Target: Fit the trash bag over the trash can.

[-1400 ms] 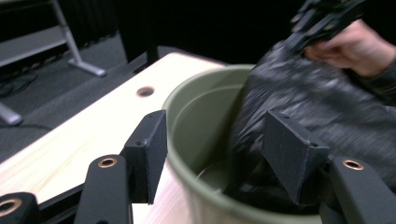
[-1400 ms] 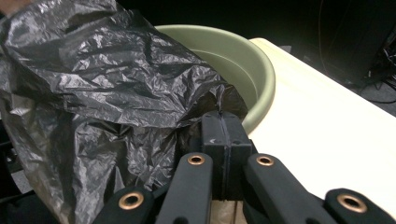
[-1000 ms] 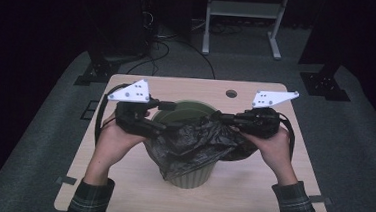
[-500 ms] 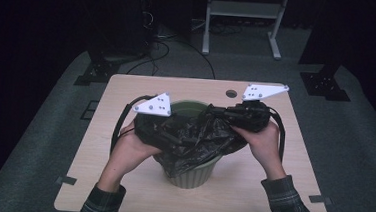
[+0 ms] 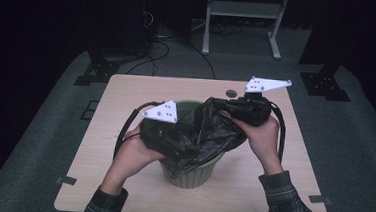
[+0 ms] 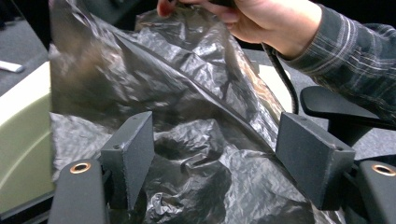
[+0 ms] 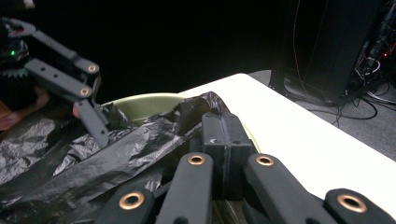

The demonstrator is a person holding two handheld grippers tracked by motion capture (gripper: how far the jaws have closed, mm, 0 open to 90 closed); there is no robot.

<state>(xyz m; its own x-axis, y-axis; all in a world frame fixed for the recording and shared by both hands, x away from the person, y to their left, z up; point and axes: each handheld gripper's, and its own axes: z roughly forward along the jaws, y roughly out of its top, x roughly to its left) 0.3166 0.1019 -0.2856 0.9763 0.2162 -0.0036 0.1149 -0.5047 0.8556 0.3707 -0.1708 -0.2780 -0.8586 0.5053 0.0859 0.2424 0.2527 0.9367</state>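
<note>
A pale green bin (image 5: 191, 176) stands mid-table with a crumpled black plastic bag (image 5: 209, 132) draped over its mouth. My left gripper (image 5: 181, 138) is at the bin's left rim. Its jaws have just been opening and stand wide apart. In the left gripper view (image 6: 215, 126) the bag (image 6: 187, 84) lies loose between the pads, which do not press on it. My right gripper (image 5: 217, 104), at the bin's far right, is shut (image 7: 225, 135) on the bag's edge (image 7: 205, 105) and holds it up over the bin's rim (image 7: 140, 100). One left finger (image 7: 95, 123) shows across the bag.
The light wooden table (image 5: 125, 111) has a round cable hole (image 5: 231, 93) near its far edge and tape marks at the front corners. On the floor behind are a white frame (image 5: 243, 9), black stands and cables. A black chair arm (image 6: 336, 105) shows beside the table.
My left hand has moved right and down toward the bin's mouth, and the bag has bunched up between the grippers. The right hand has hardly moved.
</note>
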